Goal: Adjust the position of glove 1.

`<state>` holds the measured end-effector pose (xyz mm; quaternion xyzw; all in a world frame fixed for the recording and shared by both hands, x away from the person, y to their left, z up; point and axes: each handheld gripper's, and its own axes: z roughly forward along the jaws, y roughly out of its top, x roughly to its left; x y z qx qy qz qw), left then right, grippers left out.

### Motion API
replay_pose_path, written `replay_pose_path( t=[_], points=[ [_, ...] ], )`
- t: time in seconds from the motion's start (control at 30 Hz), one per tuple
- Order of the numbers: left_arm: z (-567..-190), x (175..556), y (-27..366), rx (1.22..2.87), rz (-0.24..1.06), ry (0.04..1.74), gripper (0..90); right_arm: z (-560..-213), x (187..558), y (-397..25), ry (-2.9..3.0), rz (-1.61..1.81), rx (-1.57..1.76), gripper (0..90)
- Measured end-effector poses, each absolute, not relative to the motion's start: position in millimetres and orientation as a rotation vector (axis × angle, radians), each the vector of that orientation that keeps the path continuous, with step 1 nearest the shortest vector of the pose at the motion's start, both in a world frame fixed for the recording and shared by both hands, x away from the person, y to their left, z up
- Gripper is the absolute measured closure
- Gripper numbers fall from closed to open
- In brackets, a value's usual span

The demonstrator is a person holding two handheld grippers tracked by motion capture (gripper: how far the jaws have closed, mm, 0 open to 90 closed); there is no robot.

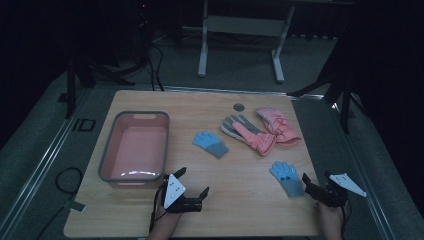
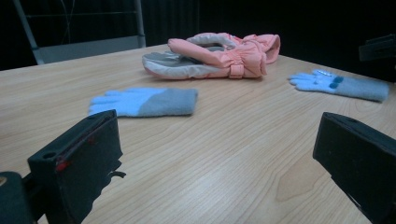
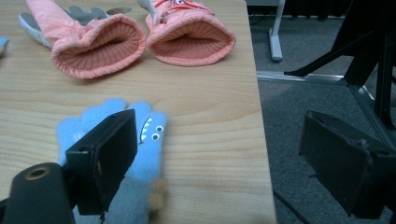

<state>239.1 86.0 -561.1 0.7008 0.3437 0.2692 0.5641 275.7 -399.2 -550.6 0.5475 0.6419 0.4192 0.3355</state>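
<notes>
Two pink ski gloves (image 1: pixel 252 134) (image 1: pixel 278 125) lie together at the back right of the wooden table (image 1: pixel 240 200). One blue knit glove (image 1: pixel 210 143) rests mid-table; a second blue glove (image 1: pixel 286 177) lies near the right front. My left gripper (image 1: pixel 192 181) hovers open and empty at the front, just right of the basin's near corner. In the left gripper view the mid-table blue glove (image 2: pixel 144 101) lies ahead of the wide-apart jaws. My right gripper (image 1: pixel 316 177) is open and empty at the table's right edge; its left jaw stands over the second blue glove (image 3: pixel 149 140).
A grey-rimmed pink basin (image 1: pixel 107 150) stands empty on the table's left side. A round grommet (image 1: pixel 239 106) sits near the back edge. The table's right edge (image 3: pixel 259 140) drops to grey carpet with dark stand legs (image 3: pixel 336 51). A white desk frame (image 1: pixel 240 30) stands behind.
</notes>
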Motion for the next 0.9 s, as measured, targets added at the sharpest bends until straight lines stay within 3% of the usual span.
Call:
replay_pose_path(
  t=[0.47, 0.9],
  points=[
    [-561.4, 237.9, 87.5, 1.643, 0.627, 0.789, 1.3, -546.9, 274.9, -396.8, 1.707, 1.080, 1.474, 11.7],
    [-561.0, 240.5, 88.0, 1.658, 0.599, 0.790, 1.3, -500.4, 286.0, -387.4, 1.717, 1.023, 1.394, 13.5]
  ],
)
